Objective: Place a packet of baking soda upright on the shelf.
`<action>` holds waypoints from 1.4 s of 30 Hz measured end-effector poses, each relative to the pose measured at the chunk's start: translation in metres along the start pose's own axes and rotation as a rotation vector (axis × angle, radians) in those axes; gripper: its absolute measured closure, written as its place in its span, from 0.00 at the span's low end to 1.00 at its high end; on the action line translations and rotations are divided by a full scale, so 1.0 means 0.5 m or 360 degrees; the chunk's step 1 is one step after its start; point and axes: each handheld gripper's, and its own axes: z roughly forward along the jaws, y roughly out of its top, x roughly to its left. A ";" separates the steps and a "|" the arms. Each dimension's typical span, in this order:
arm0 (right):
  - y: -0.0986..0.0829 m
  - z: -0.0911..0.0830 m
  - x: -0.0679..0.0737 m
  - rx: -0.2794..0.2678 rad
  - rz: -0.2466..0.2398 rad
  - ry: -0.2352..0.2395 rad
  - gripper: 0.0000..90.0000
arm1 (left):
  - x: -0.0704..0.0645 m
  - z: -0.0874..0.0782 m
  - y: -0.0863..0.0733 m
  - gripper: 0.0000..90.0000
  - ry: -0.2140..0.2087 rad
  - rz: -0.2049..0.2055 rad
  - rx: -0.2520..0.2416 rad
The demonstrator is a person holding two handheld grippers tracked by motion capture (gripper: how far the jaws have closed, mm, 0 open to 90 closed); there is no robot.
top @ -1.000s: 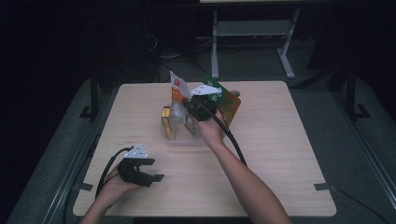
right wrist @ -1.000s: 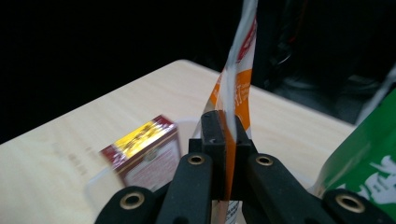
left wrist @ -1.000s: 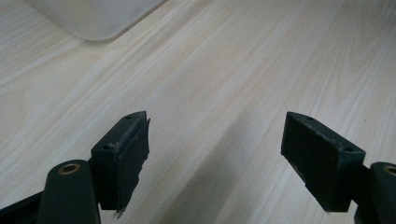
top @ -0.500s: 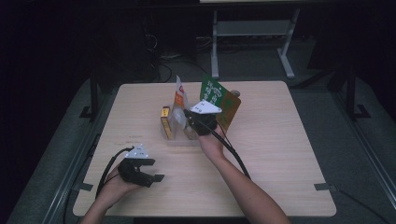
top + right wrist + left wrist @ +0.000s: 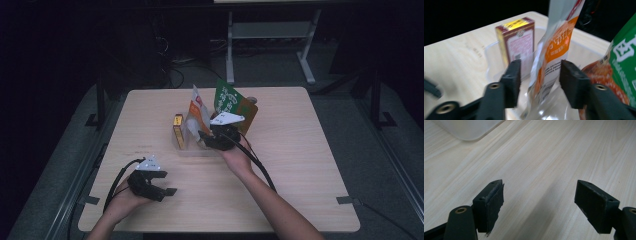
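On the near left of the table (image 5: 310, 165), the left gripper (image 5: 166, 191) rests low over bare wood, well apart from the work. In the left gripper view its jaws stand wide apart with nothing between them, and a corner of the clear bin (image 5: 467, 128) shows at the far left of that view. This tool looks idle for now.

Toward the middle of the table sits that clear plastic bin (image 5: 192, 148), and three packages stand in it. At its left end a small yellow and maroon box (image 5: 178, 131) stands upright. Next to it, to the right, an orange and white pouch (image 5: 196, 112) rises tall and leans a little. Farther right stands a green and orange packet (image 5: 231, 102), its top above the bin's rim.

The right gripper (image 5: 204, 138) reaches into the bin from the near side. In the right gripper view its jaws flank the orange and white pouch (image 5: 554, 52), one on each side, with a gap showing at both pads, so the tool is spread and not clamping. Whether a pad brushes the pouch I cannot tell.

Judged from this, all three packages are already in the bin and none lie out on the table. What seems left is either closing on the pouch or backing the right gripper away from it; the pictures do not settle which.
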 end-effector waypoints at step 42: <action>-0.141 -0.248 -0.084 0.0196 -0.0248 0.0277 0.28 | -0.013 0.005 0.004 0.19 -0.0033 0.0104 -0.0041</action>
